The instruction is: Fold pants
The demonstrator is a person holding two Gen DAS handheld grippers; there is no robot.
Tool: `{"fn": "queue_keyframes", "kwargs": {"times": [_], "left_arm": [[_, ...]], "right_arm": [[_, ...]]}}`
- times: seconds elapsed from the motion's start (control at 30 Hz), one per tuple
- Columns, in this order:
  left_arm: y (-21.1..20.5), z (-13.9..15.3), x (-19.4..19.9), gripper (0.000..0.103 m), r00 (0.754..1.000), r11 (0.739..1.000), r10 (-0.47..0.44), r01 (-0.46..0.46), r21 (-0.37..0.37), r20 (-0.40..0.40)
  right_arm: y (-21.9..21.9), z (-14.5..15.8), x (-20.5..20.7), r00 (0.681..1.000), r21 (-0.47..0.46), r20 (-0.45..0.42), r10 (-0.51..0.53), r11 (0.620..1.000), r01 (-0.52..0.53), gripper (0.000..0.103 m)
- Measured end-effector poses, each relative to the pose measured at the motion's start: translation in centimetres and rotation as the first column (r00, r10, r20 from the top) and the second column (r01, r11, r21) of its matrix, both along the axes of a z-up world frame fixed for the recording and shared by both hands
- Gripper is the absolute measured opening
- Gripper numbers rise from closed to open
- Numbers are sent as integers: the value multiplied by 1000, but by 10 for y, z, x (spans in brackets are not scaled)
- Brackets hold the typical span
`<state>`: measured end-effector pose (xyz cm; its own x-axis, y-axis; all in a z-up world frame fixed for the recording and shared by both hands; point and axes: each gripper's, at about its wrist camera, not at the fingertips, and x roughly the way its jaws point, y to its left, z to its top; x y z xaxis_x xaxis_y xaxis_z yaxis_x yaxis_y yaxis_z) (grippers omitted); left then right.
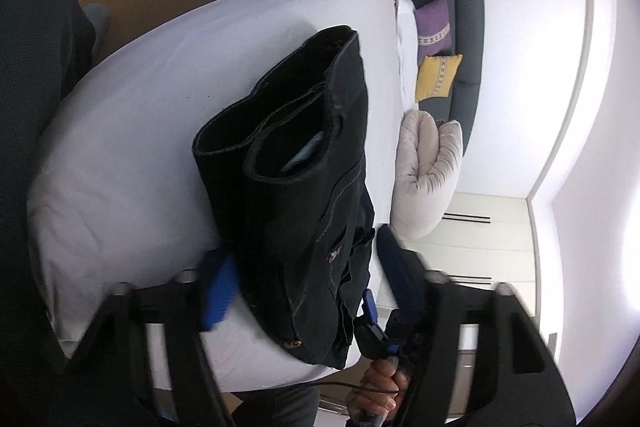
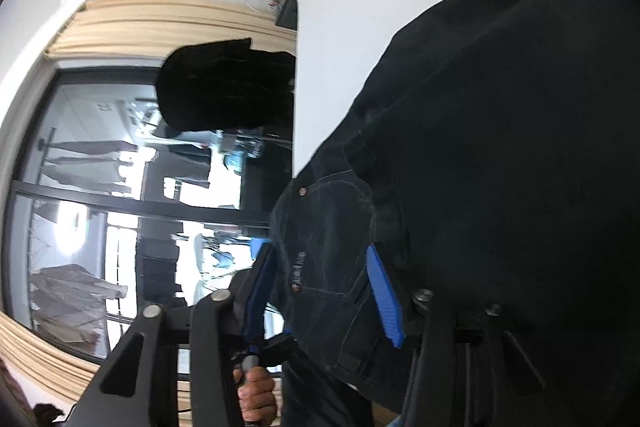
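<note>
A white bed (image 1: 140,131) fills the left wrist view, and the dark denim pants (image 1: 304,195) lie folded on it, with the leg openings toward the far end and the waistband with its metal buttons at the near edge. Beyond the bed stands a grey sofa (image 1: 468,27) with a purple cushion (image 1: 434,23) and a yellow cushion (image 1: 436,77); a pale rolled duvet (image 1: 428,175) lies beside the bed's far side.

The left gripper (image 1: 304,291) straddles the waist end of the pants: its fingers stand spread, with one blue pad (image 1: 219,293) over the sheet to the left and the other finger dark on the right. The fabric is between them, but I cannot tell whether they press on it.

In the right wrist view, the right gripper (image 2: 324,295) has its blue-padded fingers (image 2: 384,301) on either side of the pants' pocket area; whether they are pinching the denim cannot be told. A hand (image 2: 256,395) holds the other gripper's handle below.
</note>
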<state>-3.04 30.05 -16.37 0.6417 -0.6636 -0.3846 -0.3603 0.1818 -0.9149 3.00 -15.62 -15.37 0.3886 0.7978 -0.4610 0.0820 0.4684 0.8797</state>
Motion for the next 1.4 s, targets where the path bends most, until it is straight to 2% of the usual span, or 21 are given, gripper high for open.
{"fn": "queue_keyframes", "kwargs": {"times": [0.1,0.17,0.27,0.33,0.37,0.47,0.53,0.67,0.77,0.87,0.9,0.97,1.0,1.03,1.07,1.1,1.2,1.27,1.33,1.4], "left_arm": [[1,-3,0,32,1000,1000,3,-4,-7,-16],[-1,1,3,29,1000,1000,-7,7,15,-4],[-3,16,9,18,999,996,-30,28,82,30],[-10,34,15,15,996,987,-55,44,157,68],[-13,41,18,14,994,982,-68,51,184,83],[-24,67,28,14,985,962,-113,76,263,129],[-34,86,35,14,975,944,-151,94,315,163],[-64,125,48,14,941,892,-252,135,431,228],[-99,151,55,14,898,831,-352,171,530,262],[-143,168,62,14,846,752,-462,215,623,266],[-159,173,63,14,823,716,-504,227,660,264],[-190,177,61,14,778,646,-577,248,722,250],[-203,174,55,14,761,622,-602,257,740,241],[-219,173,52,14,736,580,-639,268,770,225],[-231,172,50,14,716,548,-665,274,790,213],[-245,170,47,14,699,525,-685,279,804,204],[-273,168,35,14,649,450,-739,276,849,181],[-291,167,30,14,616,399,-771,269,877,161],[-303,164,25,14,597,364,-790,270,892,141],[-323,163,23,7,568,347,-812,285,894,134]], "right_arm": [[8,0,12,999,-84,-31,24,996,-27,31],[14,-2,21,998,-130,-49,45,990,-51,22],[21,-10,30,993,-212,-99,64,974,-84,14],[22,-21,32,988,-259,-142,64,961,-99,9],[21,-26,32,986,-274,-155,62,956,-103,0],[15,-35,30,984,-260,-171,45,962,-89,0],[16,-35,28,986,-288,-159,55,952,-100,0],[22,-32,25,987,-346,-148,62,932,-110,0],[20,-35,20,990,-347,-127,59,933,-100,0],[11,-25,21,991,-323,-104,87,939,-117,0],[5,-14,19,992,-328,-100,78,938,-107,6],[-16,23,13,999,-241,10,44,970,-40,23],[-23,38,12,998,-196,49,37,980,-27,33],[-30,54,12,996,-178,80,30,984,-16,62],[-34,71,11,993,-168,111,33,986,-14,84],[-35,82,12,990,-153,133,55,988,-34,90],[-25,98,18,977,-151,137,165,978,-144,93],[-17,96,19,968,-169,117,220,965,-199,93],[-11,94,17,964,-179,101,245,958,-224,93],[0,93,14,961,-190,86,262,951,-242,93]]}}
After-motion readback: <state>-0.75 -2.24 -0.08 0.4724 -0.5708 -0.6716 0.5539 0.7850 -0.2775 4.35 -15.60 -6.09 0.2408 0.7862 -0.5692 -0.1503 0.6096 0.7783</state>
